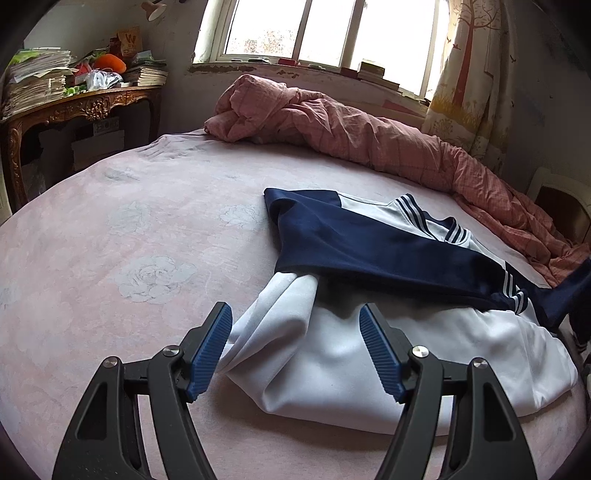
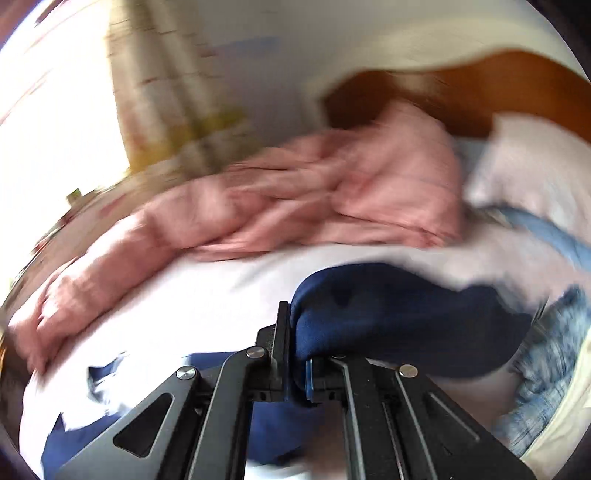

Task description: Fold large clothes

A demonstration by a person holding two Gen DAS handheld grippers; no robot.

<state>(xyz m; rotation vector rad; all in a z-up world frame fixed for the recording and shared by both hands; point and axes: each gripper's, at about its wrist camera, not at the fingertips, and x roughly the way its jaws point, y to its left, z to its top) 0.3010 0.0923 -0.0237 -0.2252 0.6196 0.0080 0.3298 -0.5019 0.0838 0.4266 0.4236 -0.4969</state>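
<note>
My right gripper pinches the soft, slippery jacket's navy sleeve, left gripper gapes empty over its white hem at 6 o'clock on the bed, best grabbed by seams.

The left wrist view looks down and forward across the bed toward the window at the top. The right wrist view, blurred, sits close over navy cloth, seemingly facing the headboard. Both views share the pink quilt.
</note>
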